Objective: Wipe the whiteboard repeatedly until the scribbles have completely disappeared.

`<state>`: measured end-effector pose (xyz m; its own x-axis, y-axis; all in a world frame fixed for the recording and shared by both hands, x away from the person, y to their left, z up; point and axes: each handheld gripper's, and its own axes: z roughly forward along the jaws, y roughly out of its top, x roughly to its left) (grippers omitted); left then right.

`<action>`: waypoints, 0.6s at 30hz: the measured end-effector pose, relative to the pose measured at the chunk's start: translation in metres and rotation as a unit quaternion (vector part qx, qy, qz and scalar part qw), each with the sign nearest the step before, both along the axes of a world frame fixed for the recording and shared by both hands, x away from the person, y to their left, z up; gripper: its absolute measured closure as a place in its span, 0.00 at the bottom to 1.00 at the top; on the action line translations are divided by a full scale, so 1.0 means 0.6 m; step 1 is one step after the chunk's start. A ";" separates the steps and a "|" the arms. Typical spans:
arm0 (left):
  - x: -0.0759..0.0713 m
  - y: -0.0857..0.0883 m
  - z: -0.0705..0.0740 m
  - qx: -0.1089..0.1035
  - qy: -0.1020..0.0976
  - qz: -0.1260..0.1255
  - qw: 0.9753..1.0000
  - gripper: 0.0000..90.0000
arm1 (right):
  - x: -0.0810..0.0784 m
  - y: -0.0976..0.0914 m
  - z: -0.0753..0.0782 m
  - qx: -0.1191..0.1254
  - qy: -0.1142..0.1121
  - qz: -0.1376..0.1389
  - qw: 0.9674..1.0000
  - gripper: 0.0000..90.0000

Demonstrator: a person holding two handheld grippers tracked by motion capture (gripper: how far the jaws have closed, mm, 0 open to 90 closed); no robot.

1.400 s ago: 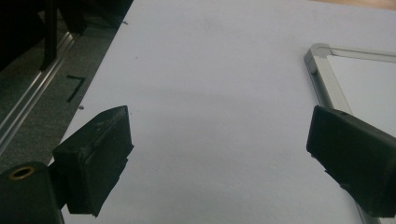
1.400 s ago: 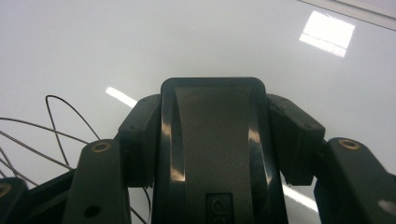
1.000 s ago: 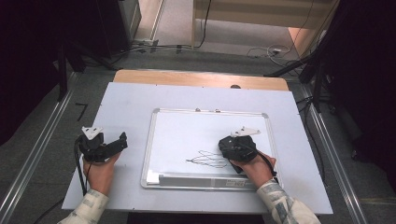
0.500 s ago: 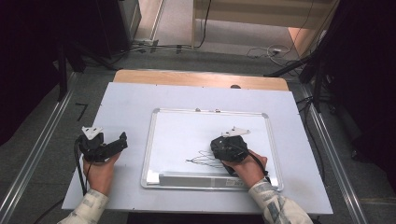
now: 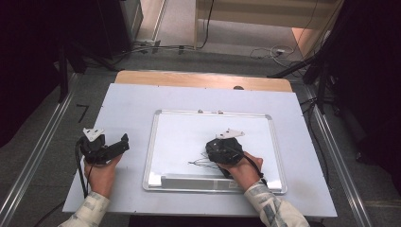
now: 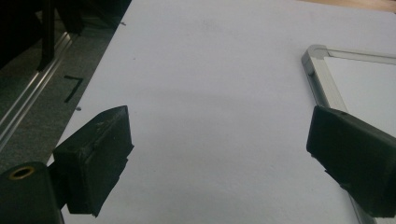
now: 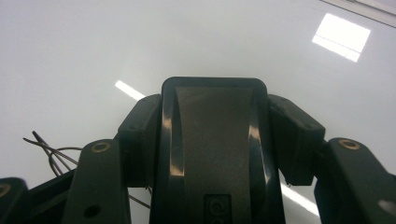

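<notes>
On the left side of the table (image 5: 127,104), the left gripper (image 5: 120,145) rests beside the whiteboard (image 5: 208,127). Its jaws are spread wide with nothing between them, so nothing steadies the board. A firm push from the other hand could slide the whole board across the table.

Toward the middle, near the board's near edge, a thin black scribble (image 5: 198,163) lies just left of the right gripper (image 5: 218,150). This gripper's jaws are closed tight on a black eraser (image 7: 215,140), one jaw on each long side. The eraser appears to sit face down on the white surface.

Its long axis runs in line with the jaws. It points away from the person toward the far edge, angled a little to the left.

If the wrist tips, one end of the eraser may lift and leave streaks of ink. Because the grip is only on the sides, hard downward pressure could make the eraser twist or slip out.
</notes>
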<state>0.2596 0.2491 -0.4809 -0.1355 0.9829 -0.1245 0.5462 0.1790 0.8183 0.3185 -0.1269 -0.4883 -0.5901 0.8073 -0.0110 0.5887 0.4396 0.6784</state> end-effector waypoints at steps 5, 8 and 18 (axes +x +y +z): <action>0.000 0.000 0.000 -0.001 0.000 0.000 1.000 0.08 | -0.002 0.014 0.000 0.001 0.001 0.004 1.000 0.43; 0.000 0.000 0.000 -0.001 -0.001 0.000 1.000 0.08 | -0.002 0.022 -0.001 0.001 0.000 0.008 1.000 0.43; 0.000 0.000 0.000 -0.002 -0.001 -0.001 1.000 0.08 | -0.004 0.041 -0.001 0.002 0.001 0.011 1.000 0.43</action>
<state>0.2597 0.2493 -0.4808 -0.1340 0.9826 -0.1284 0.5454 0.1813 0.8183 0.3163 -0.1026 -0.4888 -0.6078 0.7941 -0.0059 0.5808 0.4496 0.6786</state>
